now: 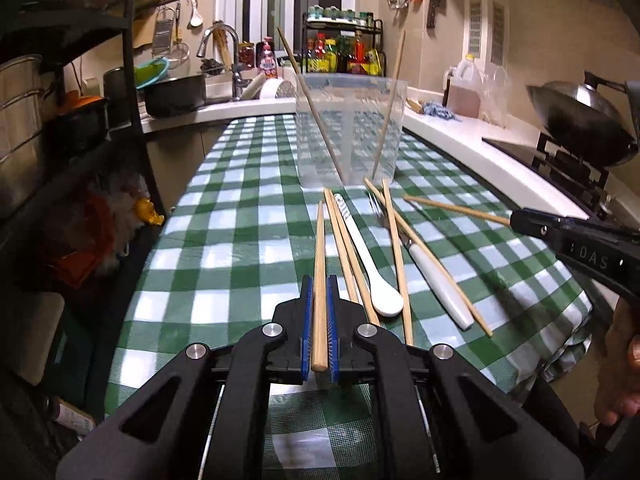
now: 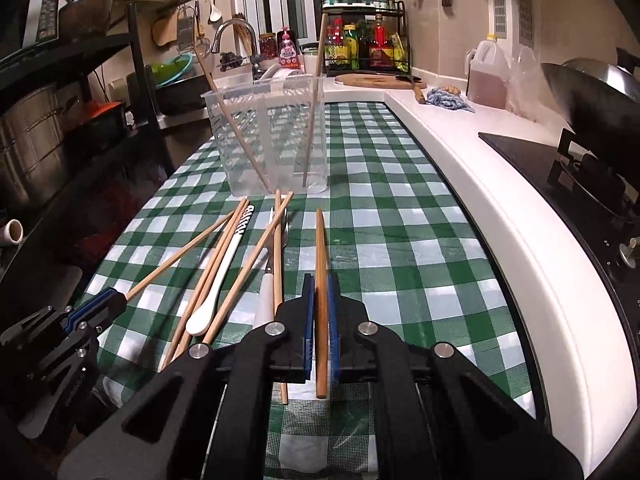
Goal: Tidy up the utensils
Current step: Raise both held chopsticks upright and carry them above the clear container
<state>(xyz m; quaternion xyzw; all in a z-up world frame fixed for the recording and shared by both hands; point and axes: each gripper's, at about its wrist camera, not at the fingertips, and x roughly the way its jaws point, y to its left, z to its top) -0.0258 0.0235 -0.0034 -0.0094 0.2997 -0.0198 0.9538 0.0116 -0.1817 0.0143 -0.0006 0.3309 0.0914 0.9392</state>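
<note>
My left gripper (image 1: 319, 280) is shut on a wooden chopstick (image 1: 319, 264) above the green checked tablecloth (image 1: 240, 240). My right gripper (image 2: 319, 280) is shut on another chopstick (image 2: 320, 256); it also shows in the left wrist view (image 1: 516, 222) with its chopstick (image 1: 452, 208). Loose chopsticks (image 1: 394, 248), a white spoon (image 1: 372, 276) and a white-handled fork (image 1: 432, 276) lie in a pile before a clear plastic holder (image 1: 348, 128), which has two chopsticks standing in it. The holder also shows in the right wrist view (image 2: 268, 136), with the pile (image 2: 224, 264) in front.
A white counter (image 2: 480, 184) runs along the right with a stove (image 2: 580, 176) and wok (image 1: 580, 116). A dark shelf rack (image 1: 80, 120) with pots stands at the left. Sink, tap and spice rack (image 1: 344, 52) are at the back.
</note>
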